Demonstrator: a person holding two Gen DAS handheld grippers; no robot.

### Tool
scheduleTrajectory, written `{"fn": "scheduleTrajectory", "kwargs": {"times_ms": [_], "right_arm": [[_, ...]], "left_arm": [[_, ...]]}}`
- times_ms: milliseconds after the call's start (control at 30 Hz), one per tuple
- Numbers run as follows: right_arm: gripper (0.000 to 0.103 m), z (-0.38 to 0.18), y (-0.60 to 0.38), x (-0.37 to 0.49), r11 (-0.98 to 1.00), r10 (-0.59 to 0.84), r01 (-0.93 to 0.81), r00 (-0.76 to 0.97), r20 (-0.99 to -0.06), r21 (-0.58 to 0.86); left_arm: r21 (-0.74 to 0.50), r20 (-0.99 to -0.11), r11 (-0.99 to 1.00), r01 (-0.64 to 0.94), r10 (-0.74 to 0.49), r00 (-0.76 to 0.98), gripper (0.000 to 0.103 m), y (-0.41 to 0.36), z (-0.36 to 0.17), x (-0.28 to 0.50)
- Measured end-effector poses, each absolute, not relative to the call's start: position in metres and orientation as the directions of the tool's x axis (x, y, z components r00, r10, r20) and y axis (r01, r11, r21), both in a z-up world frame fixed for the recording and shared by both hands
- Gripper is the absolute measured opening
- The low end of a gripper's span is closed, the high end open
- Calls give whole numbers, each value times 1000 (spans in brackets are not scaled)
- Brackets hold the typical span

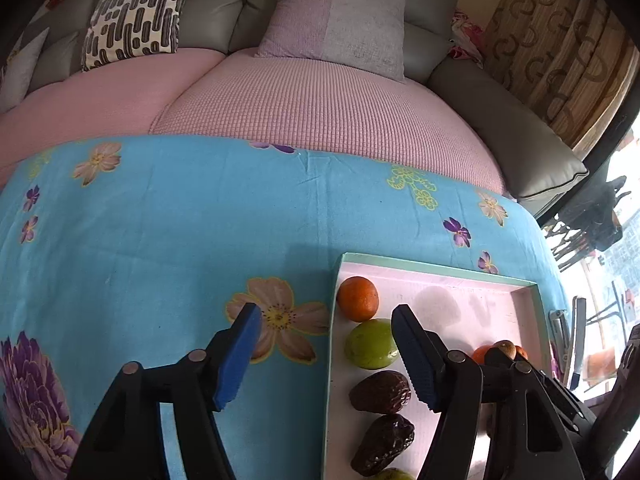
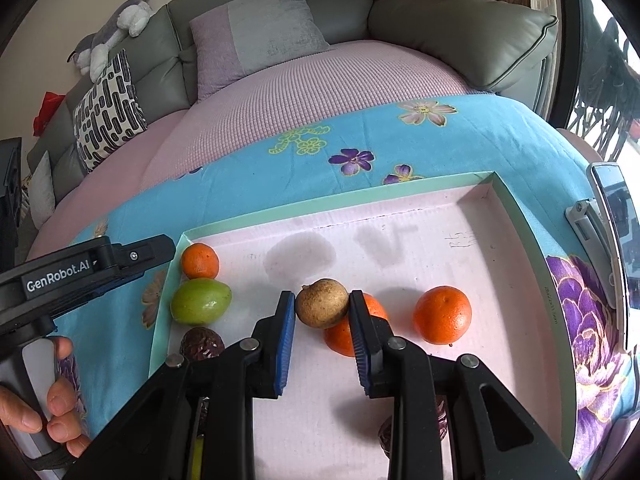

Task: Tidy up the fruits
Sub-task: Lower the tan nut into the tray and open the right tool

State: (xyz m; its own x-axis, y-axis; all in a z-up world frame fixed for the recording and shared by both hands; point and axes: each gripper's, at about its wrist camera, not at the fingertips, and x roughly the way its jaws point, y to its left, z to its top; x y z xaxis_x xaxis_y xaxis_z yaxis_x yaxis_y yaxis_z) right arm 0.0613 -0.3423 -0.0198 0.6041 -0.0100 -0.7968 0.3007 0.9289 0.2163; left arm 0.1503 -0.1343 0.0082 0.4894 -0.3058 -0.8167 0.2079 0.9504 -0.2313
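Pink tray fruit partly hidden behind right gripper fingers.

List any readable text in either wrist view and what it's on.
"GenRobot.AI": white lettering on the body of the left gripper, seen in the right wrist view.
Handwritten marks on the tray floor: too faint to read.
Small vertical print on the tray's right wall: too small to read.
Nothing else legible.
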Motion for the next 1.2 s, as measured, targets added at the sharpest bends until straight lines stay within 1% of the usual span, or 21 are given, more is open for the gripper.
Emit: {"fn": "scheduleTrajectory", "kwargs": {"times_ms": [133, 300, 467, 567, 633, 700, 767, 833, 867, 933, 1033, 1067, 1133, 1200], "right_arm": [[28, -19, -342, 60, 929, -23, 308, 601, -799, 204], [28, -18, -340, 59, 934, -41, 309, 590, -806, 179], [29, -19, -341, 58, 934, -67, 322, 576, -815, 151], [31, -20, -340, 57, 935, -89, 331, 566, -820, 127], [34, -20, -339, 57, 936, -101, 334, 558, -824, 111], [34, -20, -337, 55, 938, -115, 334, 553, -825, 93], [34, -19, -335, 54, 940, -128, 333, 550, -825, 76], [35, -18, -334, 52, 939, -138, 337, 549, -824, 67], [37, -17, -334, 52, 938, -146, 341, 547, -824, 61], [47, -16, -334, 51, 934, -171, 356, 543, -822, 41], [52, -13, -335, 49, 926, -191, 375, 545, -816, 33], [54, -12, -335, 48, 924, -197, 381, 546, -814, 32], [65, -10, -335, 47, 922, -206, 386, 549, -810, 27], [70, -8, -333, 46, 920, -214, 390, 552, -806, 23]], "left_arm": [[-115, -814, 982, 150, -180, 552, 88, -105, 3, 137], [-8, -802, 997, 78, -53, 595, 100, -72, -6, 124], [53, -798, 998, 41, 17, 602, 100, -48, -16, 108], [79, -807, 997, 23, 51, 588, 100, -38, -23, 101], [76, -814, 997, 11, 55, 578, 100, -33, -25, 98], [64, -816, 998, 9, 47, 576, 100, -29, -23, 95], [71, -805, 997, 13, 49, 592, 100, -27, -21, 91], [106, -782, 994, 0, 83, 617, 100, -26, -20, 86], [125, -772, 992, -16, 108, 627, 100, -25, -21, 86], [165, -765, 985, -45, 157, 624, 100, -24, -24, 86], [237, -754, 970, -57, 220, 619, 100, -27, -27, 88], [236, -753, 970, -53, 217, 621, 100, -28, -27, 87], [209, -759, 977, -32, 183, 625, 100, -28, -24, 85], [209, -755, 977, -31, 182, 630, 100, -29, -23, 84]]}}
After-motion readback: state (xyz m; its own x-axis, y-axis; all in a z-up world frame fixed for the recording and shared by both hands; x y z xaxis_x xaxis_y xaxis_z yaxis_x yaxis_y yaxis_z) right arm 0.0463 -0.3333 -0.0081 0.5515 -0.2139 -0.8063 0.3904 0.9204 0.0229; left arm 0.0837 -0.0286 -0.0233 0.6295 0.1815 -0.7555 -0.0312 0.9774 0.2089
